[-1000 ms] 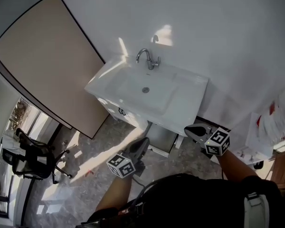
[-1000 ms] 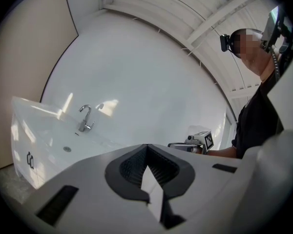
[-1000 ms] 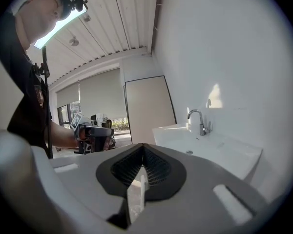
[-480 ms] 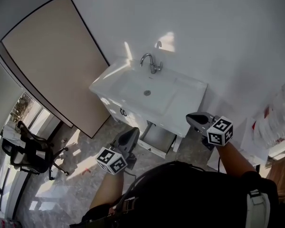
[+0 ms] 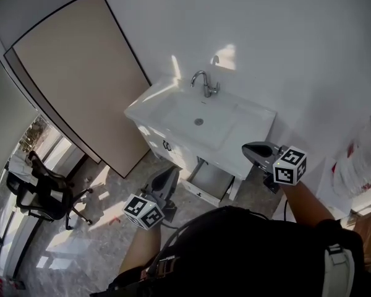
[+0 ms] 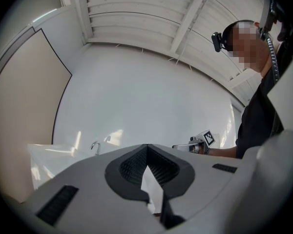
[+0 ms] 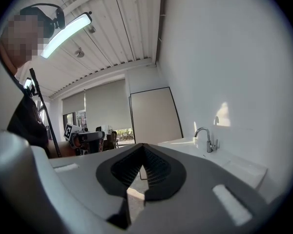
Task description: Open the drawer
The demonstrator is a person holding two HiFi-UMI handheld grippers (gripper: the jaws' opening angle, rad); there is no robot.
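Head view, sink: a white sink (image 5: pixel 252 120) stands against the white wall, with the faucet (image 5: pixel 205 83) at its back edge.
Head view, drawer: the drawer (image 5: pixel 211 179) sits low in the cabinet under the sink's front edge and juts out from the cabinet front.
Head view, left claw (image 5: pixel 170 173): in the air just left of the drawer, not touching it.
Head view, right claw (image 5: pixel 250 148): by the sink's front right corner.
Left gripper view, claw: closed, tips meeting, nothing between.
Right gripper view, claw: closed and empty, with the faucet off to the right.
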